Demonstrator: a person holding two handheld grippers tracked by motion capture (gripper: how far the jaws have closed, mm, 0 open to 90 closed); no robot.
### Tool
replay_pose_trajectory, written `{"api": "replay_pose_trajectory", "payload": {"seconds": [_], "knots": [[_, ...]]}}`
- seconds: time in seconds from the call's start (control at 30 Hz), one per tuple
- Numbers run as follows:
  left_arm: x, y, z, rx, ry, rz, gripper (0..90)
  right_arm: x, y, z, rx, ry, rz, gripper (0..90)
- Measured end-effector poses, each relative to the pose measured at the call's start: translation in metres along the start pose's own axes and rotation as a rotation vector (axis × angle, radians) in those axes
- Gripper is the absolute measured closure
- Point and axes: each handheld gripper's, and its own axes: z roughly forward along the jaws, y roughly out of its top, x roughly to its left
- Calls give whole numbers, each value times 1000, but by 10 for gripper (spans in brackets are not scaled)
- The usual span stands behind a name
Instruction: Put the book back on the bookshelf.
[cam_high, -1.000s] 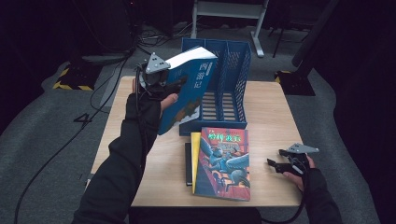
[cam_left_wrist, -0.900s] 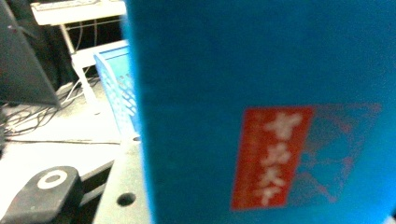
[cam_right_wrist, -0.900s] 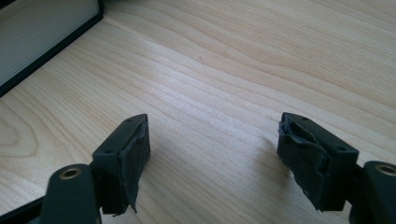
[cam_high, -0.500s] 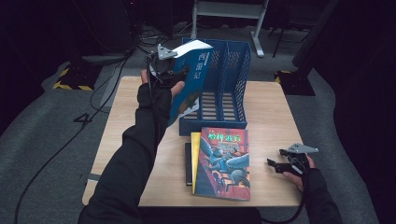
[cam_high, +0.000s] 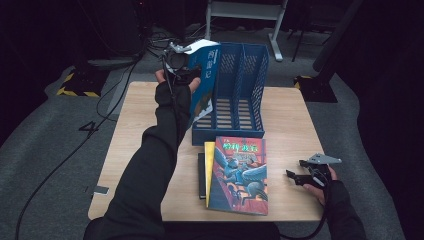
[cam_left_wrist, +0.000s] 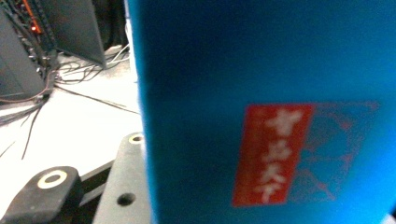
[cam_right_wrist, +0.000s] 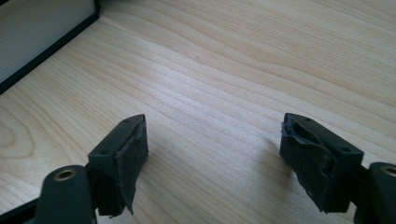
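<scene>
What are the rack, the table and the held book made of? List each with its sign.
Rack: likely blue plastic; moulded walls pierced with slots.
Table: pale wood or wood-look laminate; grain lines, matte.
Book: paper with a smooth blue cover; white page edges on top.

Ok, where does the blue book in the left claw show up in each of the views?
High view: the blue book stands top centre, held by the left claw at the left wall of the blue file rack.
Left gripper view: its cover spans the middle and right, close up.
Right gripper view: not in it.
Shared landmark: the wooden table, seen in the high and right gripper views.
</scene>
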Motion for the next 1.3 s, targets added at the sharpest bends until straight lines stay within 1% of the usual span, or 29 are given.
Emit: {"api": "replay_pose_trajectory", "payload": {"seconds": [0.03,0.07,0.17,0.27,0.37,0.47,0.53,0.57,0.63,0.67,0.7,0.8,0.87,1.07,1.23,1.3], "knots": [[-1,1,3,3,13,3,610,0,0,0,0,0,0,238],[-1,1,3,3,13,3,610,0,0,0,1,-1,-1,239],[-6,3,11,5,47,-1,610,0,0,0,1,0,-1,242],[-8,4,18,6,52,-4,610,0,0,0,1,0,-2,242],[-12,5,25,7,68,-11,610,0,0,0,0,0,-3,242],[-14,5,31,-12,86,-16,610,1,0,0,-1,-2,-5,250],[-14,5,32,-15,93,-18,611,1,0,0,-2,-2,-5,251],[-15,5,34,-20,97,-24,611,1,0,0,-2,-2,-5,251],[-15,5,37,-28,106,-51,610,1,0,0,-2,0,-5,251],[-15,5,37,-28,106,-51,610,1,0,0,-2,0,-5,251],[-15,4,40,-35,112,-63,610,1,0,0,-2,0,-4,251],[-18,3,47,-40,128,-65,610,1,0,0,-4,-4,-7,253],[-20,1,54,-41,132,-70,610,1,0,0,-3,-4,-5,253],[-22,-2,63,-55,131,-89,610,1,0,0,-5,-3,-3,256],[-23,-4,67,-61,130,-86,609,1,0,0,-7,-4,-6,257],[-22,-6,69,-66,130,-87,610,1,0,0,-8,-4,-9,258]]}}
